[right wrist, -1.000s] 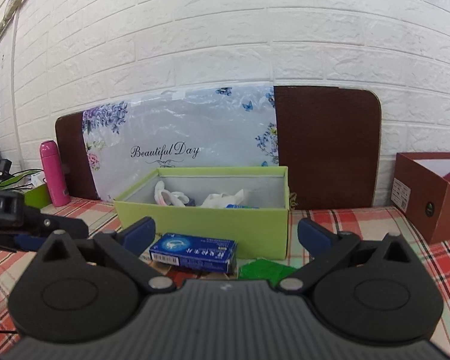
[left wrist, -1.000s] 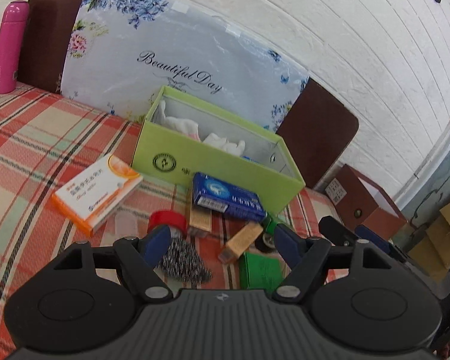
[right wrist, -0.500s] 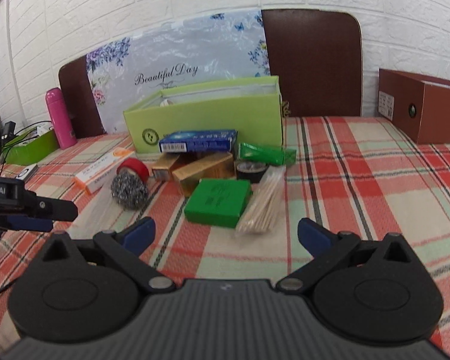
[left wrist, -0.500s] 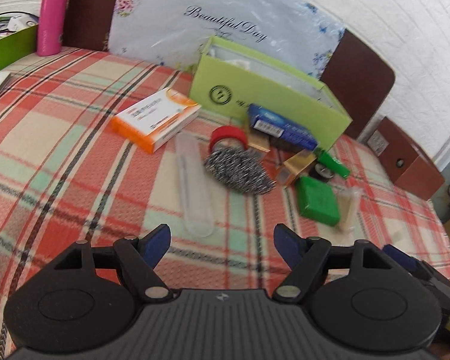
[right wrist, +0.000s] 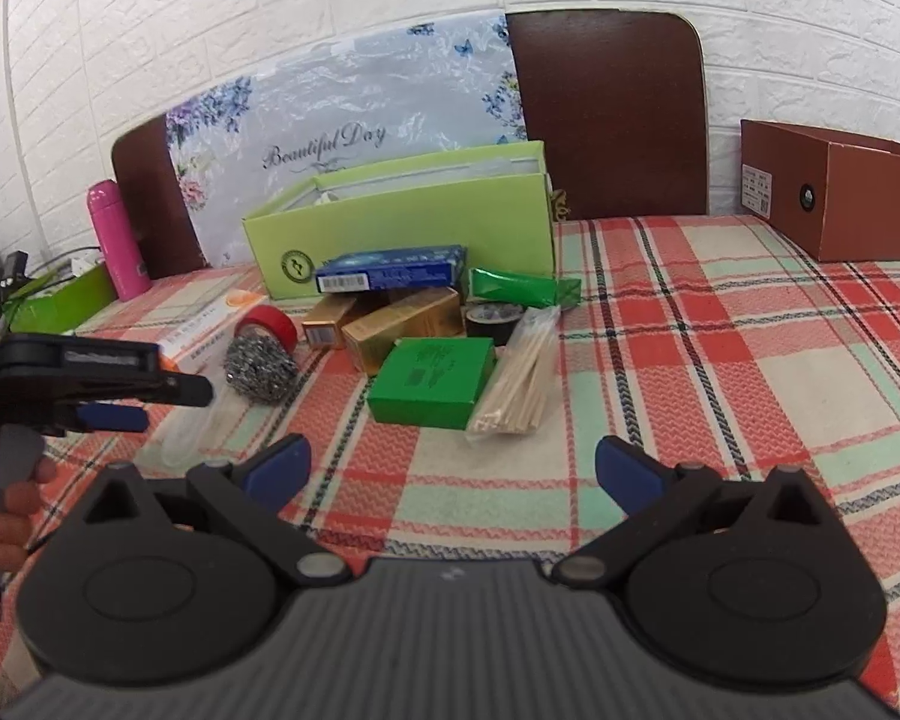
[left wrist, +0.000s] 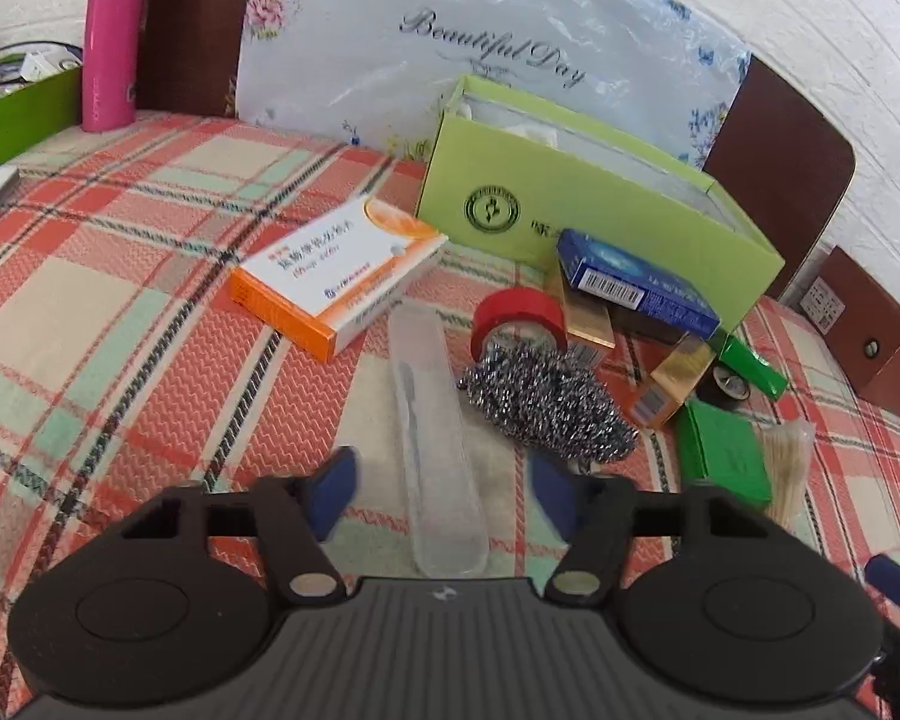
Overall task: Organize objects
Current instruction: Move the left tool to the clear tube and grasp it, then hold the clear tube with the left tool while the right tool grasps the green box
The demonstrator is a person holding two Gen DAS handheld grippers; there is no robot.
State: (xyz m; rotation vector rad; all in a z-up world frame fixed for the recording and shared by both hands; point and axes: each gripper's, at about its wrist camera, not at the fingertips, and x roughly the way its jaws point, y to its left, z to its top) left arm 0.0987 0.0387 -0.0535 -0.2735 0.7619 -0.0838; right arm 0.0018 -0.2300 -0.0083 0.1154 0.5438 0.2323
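Observation:
A clear plastic toothbrush case (left wrist: 435,444) lies on the plaid cloth, its near end between the open fingers of my left gripper (left wrist: 444,492). Beside it sit a steel wool scrubber (left wrist: 546,399), a red tape roll (left wrist: 519,318), an orange-and-white medicine box (left wrist: 336,276), a blue box (left wrist: 636,282), gold boxes (left wrist: 672,381), a green box (right wrist: 432,381) and a bundle of wooden sticks (right wrist: 522,372). The open light-green box (left wrist: 582,204) stands behind them. My right gripper (right wrist: 450,474) is open and empty above the cloth, nearer than the green box.
A pink bottle (left wrist: 114,42) and a green tray (left wrist: 18,111) stand at the far left. A brown cardboard box (right wrist: 834,204) stands at the right. A floral board and brown panels lean on the brick wall. The left gripper also shows in the right wrist view (right wrist: 108,384).
My left gripper has moved forward and down, so its fingers now flank the near end of the clear case. My right gripper has come slightly closer to the pile.

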